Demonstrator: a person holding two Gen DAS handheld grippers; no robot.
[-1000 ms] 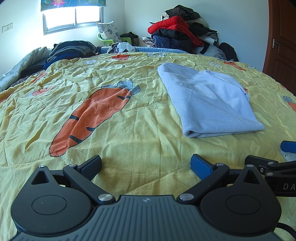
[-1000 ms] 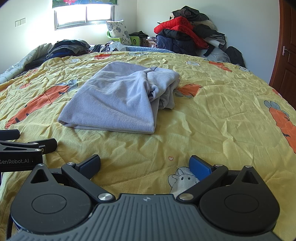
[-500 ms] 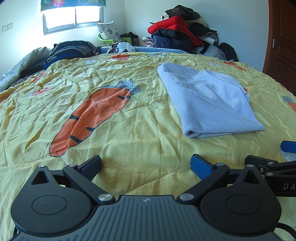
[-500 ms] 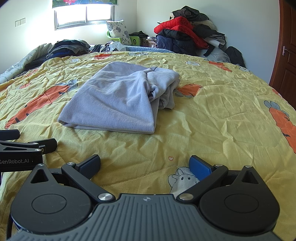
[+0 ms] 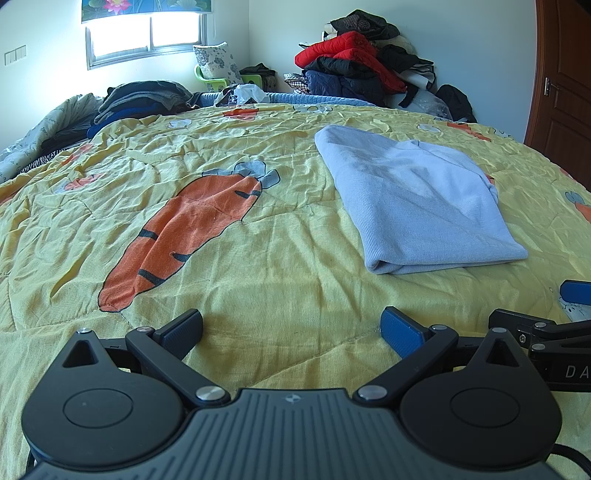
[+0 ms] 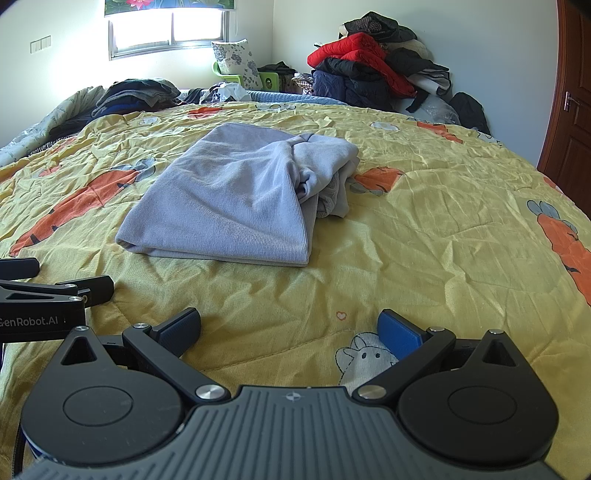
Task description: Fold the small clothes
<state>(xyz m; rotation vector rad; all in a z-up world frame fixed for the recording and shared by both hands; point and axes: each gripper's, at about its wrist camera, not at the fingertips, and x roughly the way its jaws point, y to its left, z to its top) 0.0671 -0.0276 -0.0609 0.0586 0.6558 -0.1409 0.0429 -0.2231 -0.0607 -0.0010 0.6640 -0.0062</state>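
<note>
A light blue-grey garment point(image 5: 413, 199) lies folded flat on the yellow carrot-print quilt point(image 5: 258, 273), ahead and to the right in the left wrist view. In the right wrist view the garment point(image 6: 236, 199) lies ahead left of centre, with a bunched part at its right side. My left gripper point(image 5: 291, 328) is open and empty, low over the quilt, well short of the garment. My right gripper point(image 6: 290, 326) is open and empty, also near the quilt. Each gripper shows at the edge of the other's view: the right one point(image 5: 546, 317) and the left one point(image 6: 55, 288).
A pile of jackets, red and dark point(image 5: 358, 70), stands against the far wall. Dark folded clothes point(image 5: 140, 99) lie at the far left of the bed. A brown door point(image 5: 565, 81) is at the right. A window point(image 5: 147, 33) is at the back.
</note>
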